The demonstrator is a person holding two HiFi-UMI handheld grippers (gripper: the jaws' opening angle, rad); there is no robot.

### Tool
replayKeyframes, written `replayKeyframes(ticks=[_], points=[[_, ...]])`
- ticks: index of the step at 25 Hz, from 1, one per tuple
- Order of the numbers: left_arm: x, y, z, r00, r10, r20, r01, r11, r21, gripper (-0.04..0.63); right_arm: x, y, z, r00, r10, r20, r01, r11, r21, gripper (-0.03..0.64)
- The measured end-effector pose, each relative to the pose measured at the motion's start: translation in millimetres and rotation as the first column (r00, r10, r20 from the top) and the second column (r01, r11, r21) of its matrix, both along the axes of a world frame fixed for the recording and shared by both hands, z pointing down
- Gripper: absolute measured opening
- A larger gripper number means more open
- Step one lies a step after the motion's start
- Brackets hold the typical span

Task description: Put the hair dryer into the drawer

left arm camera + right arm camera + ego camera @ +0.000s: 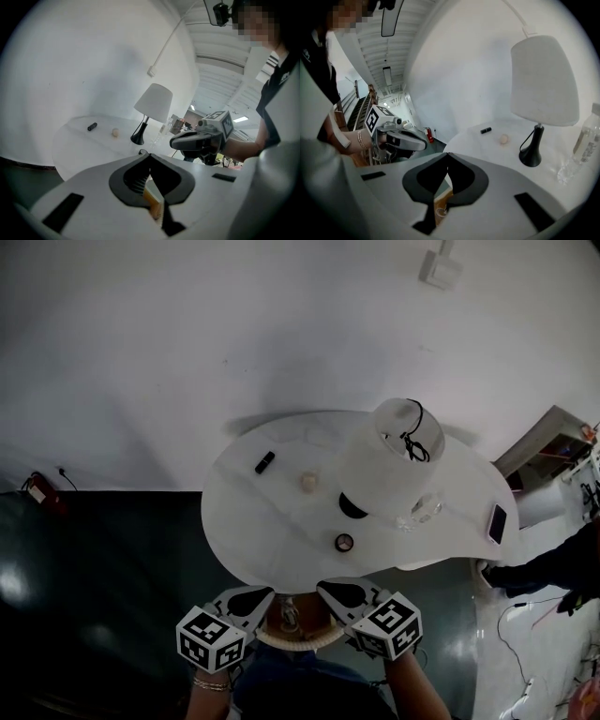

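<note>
left gripper (150, 158): jaws together, tips touching, nothing between them
right gripper (448, 157): jaws pressed together too, empty
gripper position: side by side at the near edge of the table (234, 521), off its surface, both pointed at it, tips angled toward each other, near but apart
hair dryer: not made out in any view, cannot tell where it lies
drawer: cannot tell either
beige ringed thing (292, 636): shows under the near table edge, between the two grippers; what it is is unclear
table: white, rounded top, set against a white wall
lamp (398, 451): white shade, stands right of centre, dark cord looped at the shade's top
lamp base (352, 506): black, on the tabletop, partly under the shade in the head view
bottle (420, 510): clear plastic, just beside the lamp on its right
black stick (265, 462): small dark cylinder lying on the far left part of the table
beige ball (309, 482): small, round, between the black stick and the lamp base
dark round thing (344, 543): small, on the table toward the near edge, on the near side of the lamp base
phone (497, 523): flat on the table's right end
bracelet (211, 683): on the wrist behind the left gripper
floor (94, 596): dark and glossy on the left
cables (525, 615): loose on the paler floor on the right
</note>
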State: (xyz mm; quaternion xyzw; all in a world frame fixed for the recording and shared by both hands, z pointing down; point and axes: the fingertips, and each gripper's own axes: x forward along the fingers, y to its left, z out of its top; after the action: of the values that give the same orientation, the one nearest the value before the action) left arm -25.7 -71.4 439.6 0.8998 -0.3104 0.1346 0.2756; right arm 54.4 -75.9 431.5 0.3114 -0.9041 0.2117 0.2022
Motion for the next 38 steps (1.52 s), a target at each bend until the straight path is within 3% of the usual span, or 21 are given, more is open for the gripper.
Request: replayKeyframes(ticks=[7,14,24,38], points=[[-6,-3,-40,1.0,-0.028,-0.004,0.028,0.995,0.097,0.015,8,-5,-40,0.999,0.031,0.019,-0.032,0.994,0.106,0.017],[-6,-15,-54,0.998,-0.04,-0.041,0.044,0.992,0.119,0.015,16,-17,-59,0.998,0.05,0.044,-0.056,0.987,0.148,0.017],[-9,-42,-96,0.998,-0.036,-0.051,0.047,0.972,0.231,0.015,19,-39,-109,0.996,0.06,0.061,-0.075,0.956,0.285,0.017],[-16,-83,-123,0.998,-0.037,-0.046,0.05,0.948,0.315,0.015,19,-70,-142,0.997,0.072,0.035,-0.08,0.925,0.371,0.017]])
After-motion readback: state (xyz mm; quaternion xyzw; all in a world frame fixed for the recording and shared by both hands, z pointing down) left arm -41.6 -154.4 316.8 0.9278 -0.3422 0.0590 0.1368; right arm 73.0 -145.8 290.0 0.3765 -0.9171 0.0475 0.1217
